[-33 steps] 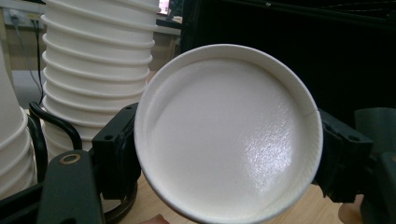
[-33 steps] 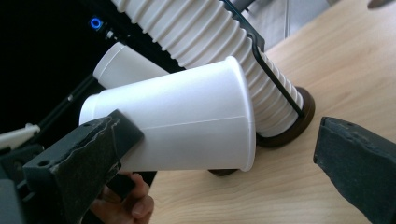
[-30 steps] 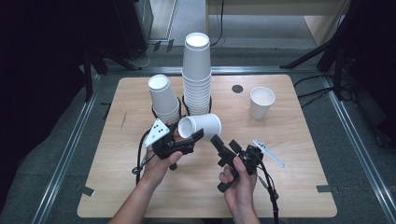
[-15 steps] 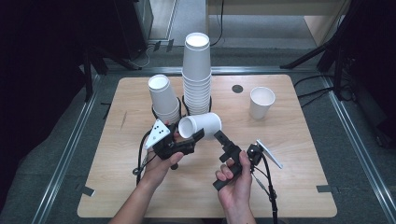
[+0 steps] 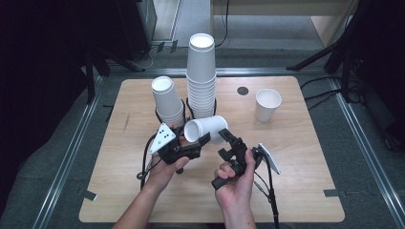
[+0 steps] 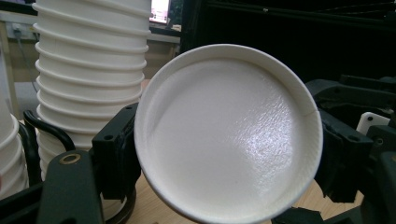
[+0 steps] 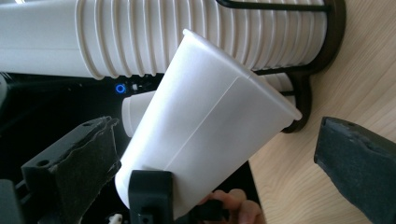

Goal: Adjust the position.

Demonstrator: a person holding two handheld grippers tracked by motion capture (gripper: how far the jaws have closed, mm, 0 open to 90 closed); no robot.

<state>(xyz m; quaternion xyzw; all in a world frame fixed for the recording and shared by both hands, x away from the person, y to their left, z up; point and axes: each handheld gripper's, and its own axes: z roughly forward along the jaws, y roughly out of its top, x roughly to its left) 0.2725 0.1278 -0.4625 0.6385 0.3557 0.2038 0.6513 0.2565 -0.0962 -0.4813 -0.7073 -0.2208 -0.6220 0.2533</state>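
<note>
**White cup held sideways between two grippers**

High view: at frame centre the left gripper (image 5: 203, 141) is clamped on a cup (image 5: 206, 129) lying on its side above the table (image 5: 296, 191), rim toward the left. The right gripper (image 5: 228, 140) has its jaws spread, their tips at the cup's base end. Behind stand a tall stack (image 5: 201, 76) and a short stack (image 5: 167, 100), each in a black holder; a lone cup (image 5: 267, 105) stands upper right. No writing can be read on any cup.

Left gripper view: the cup (image 6: 229, 130) faces the camera mouth-on, a jaw tight against each side of its rim. The tall stack (image 6: 88, 70) is cut off at upper left.

Right gripper view: the cup (image 7: 205, 135) slants across the centre; both jaws stand wide of it. The tall stack (image 7: 187, 37) runs along the top, its ends out of frame.
</note>
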